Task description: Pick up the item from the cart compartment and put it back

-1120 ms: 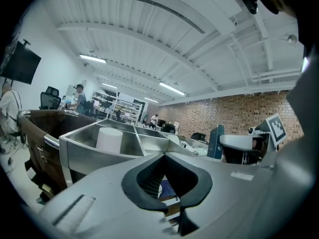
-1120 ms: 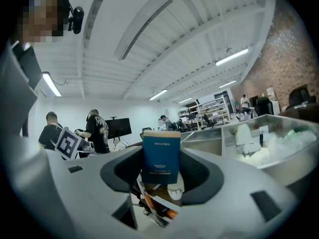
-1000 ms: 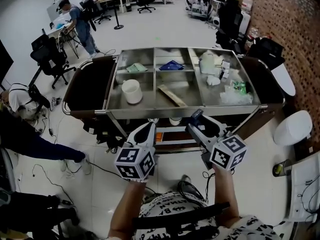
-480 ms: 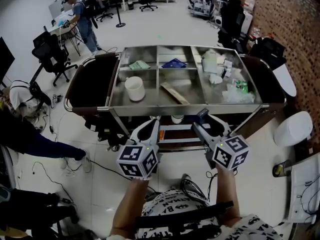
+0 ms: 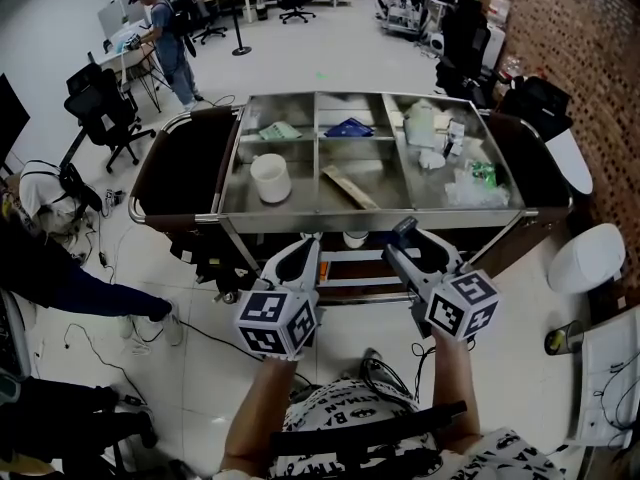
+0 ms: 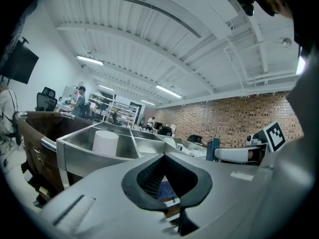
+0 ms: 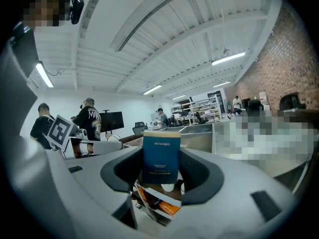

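A steel cart [image 5: 370,219] with several compartments stands in front of me. Both grippers hang just before its front rim. My right gripper [image 5: 402,230] is shut on a small dark-blue box [image 7: 161,156], held upright between its pads [image 7: 195,171]; in the head view the box [image 5: 404,225] is only a dark tip. My left gripper [image 5: 308,245] is beside it, shut with nothing in it [image 6: 166,156]. In the left gripper view a white cup [image 6: 105,142] sits in the nearest compartment.
The compartments hold a white cup [image 5: 270,179], a blue packet [image 5: 348,126], a brown flat strip [image 5: 346,187] and white bottles with green packets [image 5: 456,164]. Cups sit on the lower shelf [image 5: 351,239]. Office chairs [image 5: 102,110], a person [image 5: 168,40] and a white stool [image 5: 585,257] surround the cart.
Both grippers have kept their places, the blue box still in the right one. Only the head view has shifted slightly since a second ago.
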Demonstrator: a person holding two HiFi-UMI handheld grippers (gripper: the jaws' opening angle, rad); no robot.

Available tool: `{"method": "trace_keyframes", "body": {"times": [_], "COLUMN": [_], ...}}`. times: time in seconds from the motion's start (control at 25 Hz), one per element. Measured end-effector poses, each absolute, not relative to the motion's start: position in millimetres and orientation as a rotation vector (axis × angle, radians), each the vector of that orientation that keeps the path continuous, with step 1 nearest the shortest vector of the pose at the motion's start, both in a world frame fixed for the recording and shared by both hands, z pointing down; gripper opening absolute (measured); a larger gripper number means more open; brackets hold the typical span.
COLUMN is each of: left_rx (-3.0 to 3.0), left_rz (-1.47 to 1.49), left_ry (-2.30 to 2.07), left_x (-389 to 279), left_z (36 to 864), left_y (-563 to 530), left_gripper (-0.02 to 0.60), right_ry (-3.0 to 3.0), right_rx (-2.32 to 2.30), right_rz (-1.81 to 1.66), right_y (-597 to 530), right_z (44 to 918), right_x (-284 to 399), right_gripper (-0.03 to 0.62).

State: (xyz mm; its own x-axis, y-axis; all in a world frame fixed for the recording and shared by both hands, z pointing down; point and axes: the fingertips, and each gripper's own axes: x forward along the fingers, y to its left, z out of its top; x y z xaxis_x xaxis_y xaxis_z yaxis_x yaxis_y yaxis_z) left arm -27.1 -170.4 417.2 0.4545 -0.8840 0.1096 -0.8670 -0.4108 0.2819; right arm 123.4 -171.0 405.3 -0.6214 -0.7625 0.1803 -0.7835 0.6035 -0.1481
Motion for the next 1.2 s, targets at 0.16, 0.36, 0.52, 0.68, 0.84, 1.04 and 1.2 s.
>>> {"method": "trace_keyframes", "body": {"times": [0.16,0.36,0.52,0.68,0.84,1.04,1.2], "left_rx": [2.415,2.406,2.401,2.4,2.407,2.43,2.447], "left_rz": [-0.077,-0.077,-0.079,-0.075,-0.063,-0.063,-0.069], "left_ry": [-1.497,-1.498,-1.502,-1.507,-1.514,-1.53,-1.552], "left_x": [-26.0,-27.0,-28.0,-27.7,-28.6,-31.3,-33.3], "left_z": [416.0,416.8,417.8,417.1,412.4,398.8,386.1], "left_y": [-172.3,-174.1,-175.9,-179.4,-186.1,-198.6,-209.9], "left_gripper": [0.0,0.0,0.0,0.0,0.0,0.0,0.0], "right_ry": [-2.729,-2.727,-2.721,-2.7,-2.645,-2.568,-2.506], "right_rx": [1.31,1.301,1.3,1.288,1.25,1.197,1.157], "right_rz": [0.317,0.324,0.315,0.265,0.177,0.032,-0.039], "right_y": [-173.2,-175.7,-179.3,-189.6,-209.5,-240.6,-266.8], "right_z": [401.3,402.7,402.4,395.4,379.7,350.7,334.9], "right_x": [122.1,119.9,120.7,123.2,124.6,121.7,117.2], "right_gripper": [0.235,0.235,0.235,0.235,0.235,0.235,0.235]}}
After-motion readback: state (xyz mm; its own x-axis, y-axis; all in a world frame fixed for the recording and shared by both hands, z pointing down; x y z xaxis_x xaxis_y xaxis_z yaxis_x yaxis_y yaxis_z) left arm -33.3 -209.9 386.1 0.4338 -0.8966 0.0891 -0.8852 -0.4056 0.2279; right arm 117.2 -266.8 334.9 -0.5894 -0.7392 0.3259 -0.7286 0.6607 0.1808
